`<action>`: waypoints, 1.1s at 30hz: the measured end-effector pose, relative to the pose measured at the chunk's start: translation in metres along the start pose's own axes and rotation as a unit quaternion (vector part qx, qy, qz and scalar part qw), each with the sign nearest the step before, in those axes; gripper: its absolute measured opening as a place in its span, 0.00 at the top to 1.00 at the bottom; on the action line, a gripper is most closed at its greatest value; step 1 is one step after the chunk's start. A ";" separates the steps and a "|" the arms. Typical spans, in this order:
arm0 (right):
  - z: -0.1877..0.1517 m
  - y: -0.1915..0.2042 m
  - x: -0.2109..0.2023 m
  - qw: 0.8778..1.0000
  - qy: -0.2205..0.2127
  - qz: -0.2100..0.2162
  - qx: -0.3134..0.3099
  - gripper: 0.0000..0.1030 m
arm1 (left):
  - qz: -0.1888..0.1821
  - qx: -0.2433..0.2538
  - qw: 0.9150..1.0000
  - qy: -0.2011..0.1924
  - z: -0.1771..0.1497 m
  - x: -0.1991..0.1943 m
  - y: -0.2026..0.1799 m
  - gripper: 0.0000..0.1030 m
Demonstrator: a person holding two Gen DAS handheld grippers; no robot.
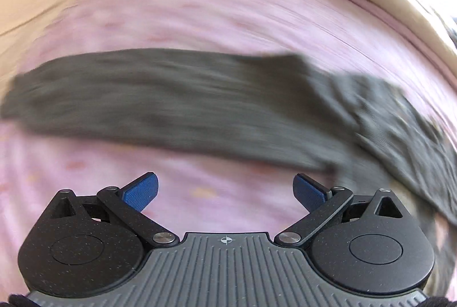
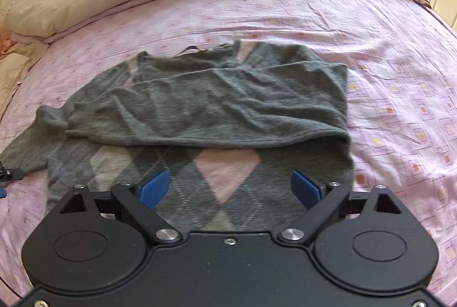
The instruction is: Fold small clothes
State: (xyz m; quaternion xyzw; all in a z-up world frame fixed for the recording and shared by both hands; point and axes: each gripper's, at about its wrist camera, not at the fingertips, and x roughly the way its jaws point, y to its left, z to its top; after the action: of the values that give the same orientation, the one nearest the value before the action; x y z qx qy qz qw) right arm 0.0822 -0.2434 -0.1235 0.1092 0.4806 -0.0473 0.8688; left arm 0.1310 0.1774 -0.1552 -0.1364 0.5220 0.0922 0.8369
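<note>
Grey knit, with pink and pale diamonds across the front, the sweater (image 2: 205, 107) lies on the bed (image 2: 385, 64), directly ahead of the right gripper (image 2: 230, 188) and reaching under its spread fingers (image 2: 152, 188), which hold nothing. One sleeve is laid across the chest, its fold edge just beyond the fingertips, so the body seems partly folded; the other sleeve trails out to the left of those fingers. The left gripper (image 1: 225, 192) hovers over the pink sheet, its fingers (image 1: 141, 192) wide apart and empty too, and a long grey band of the sweater, probably that trailing sleeve (image 1: 160, 104), stretches crosswise just ahead of them. This view is smeared, so the gripper seems to be moving and details of the knit are unclear. The open jaws facing the sleeve suggest the next step is to pinch it and bring it over the chest like the first. The loose knit may bunch or slip if caught by too little cloth.
</note>
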 end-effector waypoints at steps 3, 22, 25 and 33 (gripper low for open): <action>-0.001 0.018 -0.003 1.000 0.004 0.010 -0.001 0.10 | 0.030 -0.059 0.998 -0.020 0.008 -0.004 0.054 0.01; -0.011 0.107 -0.023 0.998 0.033 0.050 -0.027 0.09 | 0.069 -0.157 0.982 -0.077 0.043 0.030 0.190 0.01; -0.010 0.115 -0.024 0.997 0.035 0.051 -0.043 0.10 | 0.069 -0.157 0.981 -0.086 0.045 0.029 0.194 0.10; -0.008 0.118 -0.024 0.997 0.037 0.060 -0.043 0.10 | 0.072 -0.198 0.973 -0.100 0.048 0.016 0.203 0.91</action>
State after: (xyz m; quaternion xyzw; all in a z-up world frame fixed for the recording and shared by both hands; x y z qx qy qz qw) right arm 0.0851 -0.1272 -0.0906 0.1022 0.5065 0.0297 0.8556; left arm 0.1191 0.3852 -0.1762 -0.2514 0.4157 0.2666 0.8324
